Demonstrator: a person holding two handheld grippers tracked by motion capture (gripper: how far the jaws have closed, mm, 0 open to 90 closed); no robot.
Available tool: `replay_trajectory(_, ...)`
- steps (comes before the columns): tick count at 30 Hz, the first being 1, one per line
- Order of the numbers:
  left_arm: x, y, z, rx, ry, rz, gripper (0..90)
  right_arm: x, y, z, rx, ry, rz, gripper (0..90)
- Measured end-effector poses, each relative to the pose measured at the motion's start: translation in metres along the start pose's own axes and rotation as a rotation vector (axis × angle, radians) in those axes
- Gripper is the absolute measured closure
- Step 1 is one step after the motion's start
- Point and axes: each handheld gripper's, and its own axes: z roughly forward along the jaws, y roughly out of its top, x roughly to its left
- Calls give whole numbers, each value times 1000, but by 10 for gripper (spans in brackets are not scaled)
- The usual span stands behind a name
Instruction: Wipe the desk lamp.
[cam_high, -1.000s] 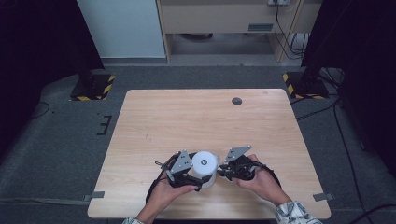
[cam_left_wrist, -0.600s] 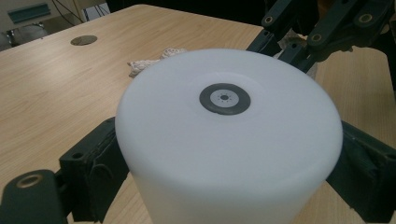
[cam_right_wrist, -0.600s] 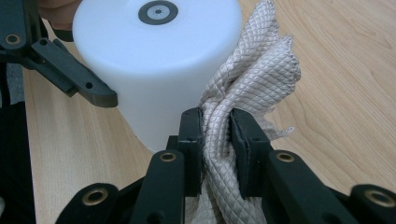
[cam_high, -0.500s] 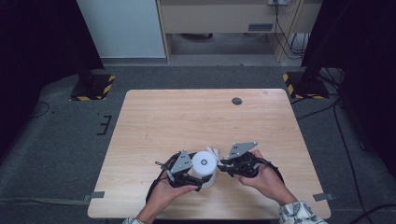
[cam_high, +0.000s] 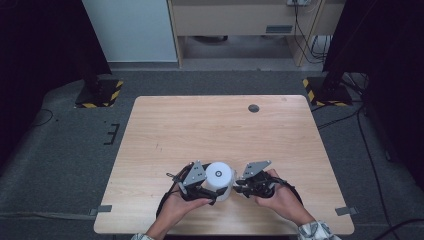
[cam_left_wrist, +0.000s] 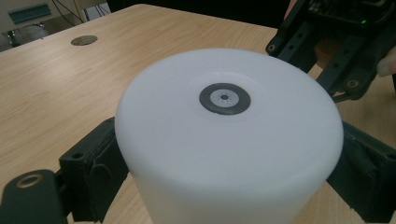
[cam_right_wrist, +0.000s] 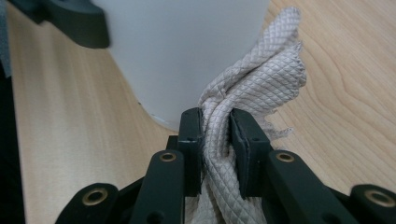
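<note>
At the near edge of the wooden counter (cam_high: 165, 130), a little towards its middle, a white cylinder (cam_high: 220, 176) is seen standing upright on its end. On its flat top a small dark grey disc (cam_left_wrist: 224, 98) is set, with a lighter centre.

The cylinder is clasped by the left gripper (cam_high: 200, 186), which is held in the person's left hand (cam_high: 176, 207). In the left gripper view one black jaw is pressed on each side of the white wall, low on the body, so the gripper is spread wide around the cylinder.

Just beside the cylinder, on the side of the right near corner, the right gripper (cam_high: 241, 185) is held by the right hand (cam_high: 280, 197). Its jaws are drawn narrow, and between them a folded beige cloth (cam_right_wrist: 252, 88) with a quilted diamond pattern is pinched. In the right gripper view the cloth is seen rising out of the jaws, and its free part leans against the lower wall of the cylinder. Whether the cloth also lies on the counter there cannot be told.

Farther away, the middle of the counter is plain wood. Near the far edge, towards the right far corner, a small round dark cover (cam_high: 254, 108) is sunk in the surface.
</note>
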Motion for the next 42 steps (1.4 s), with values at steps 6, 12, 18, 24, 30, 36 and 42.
replay_trajectory(6,0,0,1,-1,0,-2,80,5,11,-22,-72,-10,-14,752)
replay_trajectory(12,0,0,1,-1,-1,-1,80,0,16,-23,-73,-17,-18,753)
replay_trajectory(18,0,0,1,0,-2,2,80,-7,11,-8,-38,-12,5,752)
replay_trajectory(24,0,0,1,-1,-3,2,80,-4,2,-4,-27,-2,12,752)
replay_trajectory(30,1,0,1,0,-3,1,80,8,-2,-8,-42,8,-1,753)
replay_trajectory(36,1,0,1,-1,-5,0,80,17,1,-17,-82,12,-11,753)
replay_trajectory(42,1,0,1,0,-5,1,80,12,9,-28,-120,-13,-5,753)
